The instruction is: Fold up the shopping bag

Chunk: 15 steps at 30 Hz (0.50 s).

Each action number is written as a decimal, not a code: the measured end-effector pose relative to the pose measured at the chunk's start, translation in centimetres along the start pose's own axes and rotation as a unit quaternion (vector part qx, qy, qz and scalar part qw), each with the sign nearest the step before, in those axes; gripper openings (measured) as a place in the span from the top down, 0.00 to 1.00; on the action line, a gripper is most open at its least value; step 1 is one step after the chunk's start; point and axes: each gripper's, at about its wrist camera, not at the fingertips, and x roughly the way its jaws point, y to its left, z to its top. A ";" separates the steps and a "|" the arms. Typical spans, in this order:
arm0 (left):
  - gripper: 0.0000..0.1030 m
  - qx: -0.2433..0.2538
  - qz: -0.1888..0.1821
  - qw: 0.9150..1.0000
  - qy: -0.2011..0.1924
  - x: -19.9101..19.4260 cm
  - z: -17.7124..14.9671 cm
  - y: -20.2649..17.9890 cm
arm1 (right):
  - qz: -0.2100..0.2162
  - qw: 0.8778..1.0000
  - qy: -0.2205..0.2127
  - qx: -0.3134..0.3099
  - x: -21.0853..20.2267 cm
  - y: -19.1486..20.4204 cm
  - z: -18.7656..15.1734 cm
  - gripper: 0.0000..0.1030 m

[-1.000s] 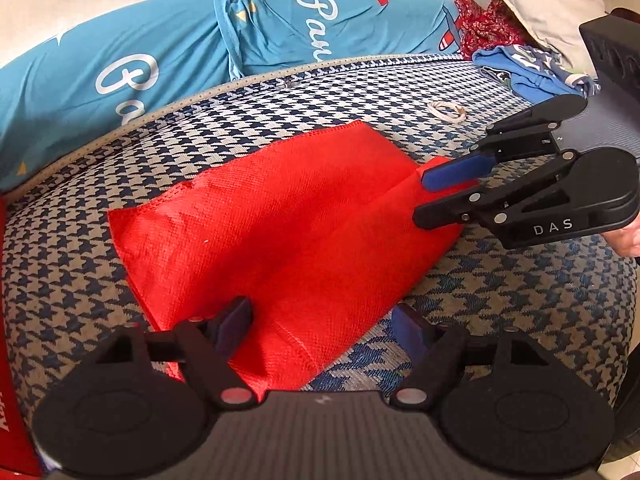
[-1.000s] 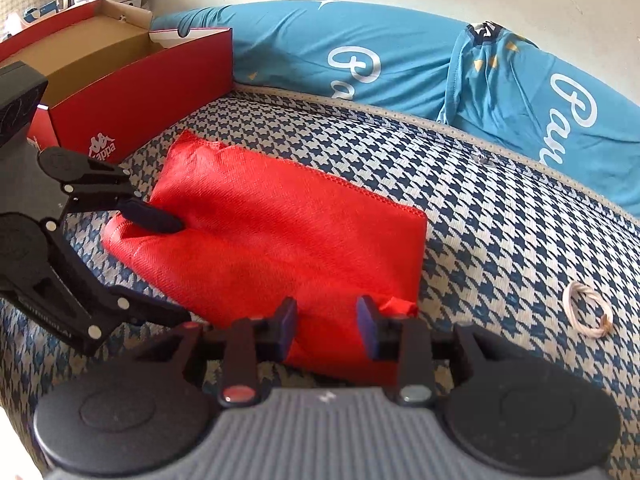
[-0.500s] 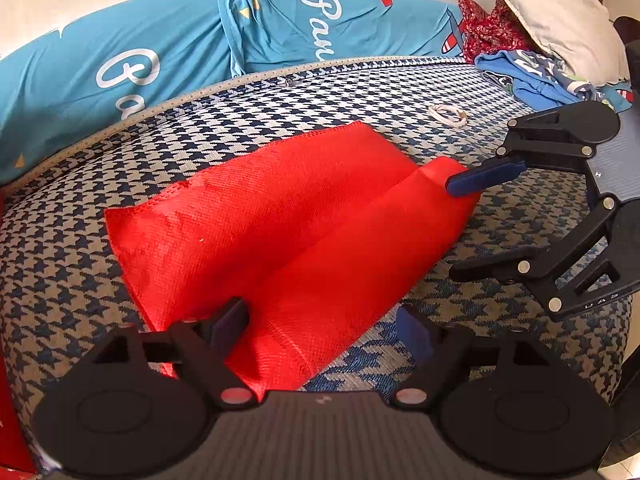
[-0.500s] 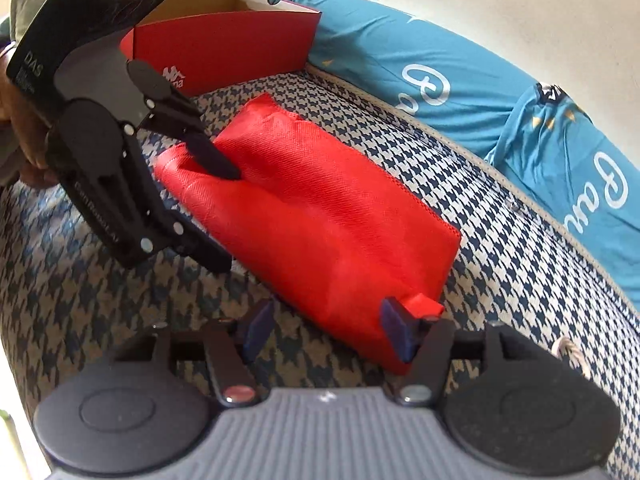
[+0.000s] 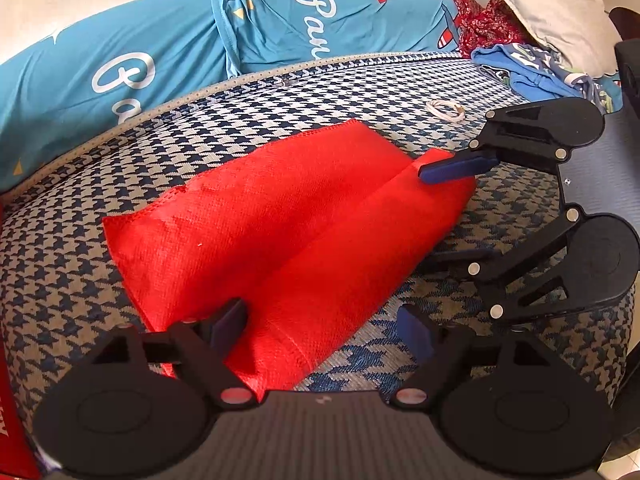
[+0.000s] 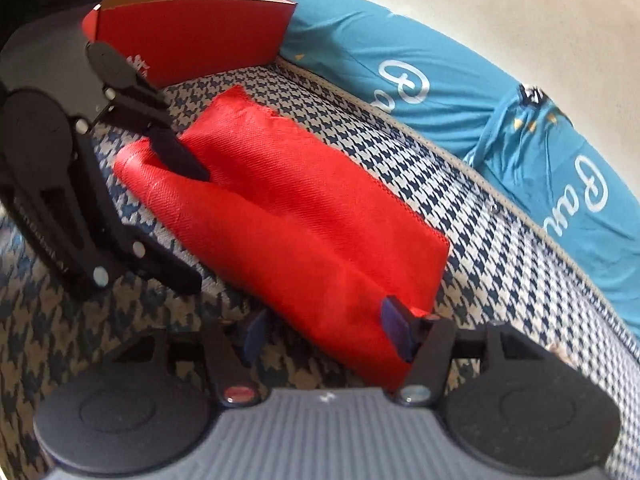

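Red woven cloth, the bag (image 5: 280, 224) is lying half-folded on the checked bed (image 5: 360, 92) (light, limp, likely springing back), both the left gripper (image 5: 320, 326) and right gripper (image 6: 324, 328) gaping, straddling its ends, best pinched at the near folded corners.

Bed (image 5: 360, 92) w/ navy-and-cream houndstooth cover, pale piped edge along the far side. Lying on it: red shopping bag (image 5: 280, 232), mid-bed, flat w/ near long side lapped over onto itself. Small whitish loop (image 5: 446, 110) just beyond bag's right end, apart from it. Rumpled blue cloth (image 5: 536, 72) + red patterned cloth (image 5: 484, 24) at far right corner, pale pillow (image 5: 552, 8) behind them. Red box (image 6: 188, 44), open top, at the bed's left end near bag's corner. Blue printed bolster (image 5: 160, 52) runs along the far edge.
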 end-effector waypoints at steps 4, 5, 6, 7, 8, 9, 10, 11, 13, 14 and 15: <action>0.22 -0.012 -0.011 1.000 0.003 -0.1 0.2 0.5 | 0.015 0.997 0.013 0.069 0.0 -1.3 0.5 0.47; 0.22 -0.018 -0.016 1.000 0.003 -0.1 0.4 0.7 | 0.020 0.996 0.015 0.086 -0.1 -1.7 0.5 0.48; 0.22 -0.019 -0.018 1.000 0.004 -0.2 0.4 0.8 | 0.022 0.995 0.018 0.096 -0.1 -1.8 0.5 0.48; 0.22 -0.019 -0.020 1.000 0.005 -0.2 0.5 0.8 | 0.025 0.994 0.021 0.105 -0.2 -1.9 0.5 0.48; 0.22 -0.013 -0.021 1.000 0.008 -0.2 0.5 0.8 | 0.027 0.993 0.025 0.113 -0.3 -2.0 0.5 0.49; 0.22 -0.010 -0.022 1.000 0.009 -0.2 0.5 0.7 | 0.029 0.992 0.028 0.122 -0.4 -2.1 0.5 0.49; 0.22 -0.003 -0.023 1.000 0.013 -0.2 0.5 0.6 | 0.032 0.990 0.032 0.130 -0.5 -2.2 0.5 0.49; 0.22 0.003 -0.025 1.000 0.017 -0.2 0.5 0.5 | 0.034 0.989 0.035 0.139 -0.6 -2.3 0.5 0.49; 0.22 0.008 -0.027 0.999 0.021 -0.4 0.5 0.3 | 0.039 0.986 0.042 0.156 -0.8 -2.5 0.5 0.49; 0.22 0.010 -0.030 0.999 0.024 -0.5 0.4 0.2 | 0.041 0.985 0.045 0.164 -0.9 -2.6 0.5 0.49; 0.22 0.011 -0.033 0.999 0.027 -0.6 0.3 0.1 | 0.043 0.983 0.049 0.173 -1.0 -2.7 0.5 0.49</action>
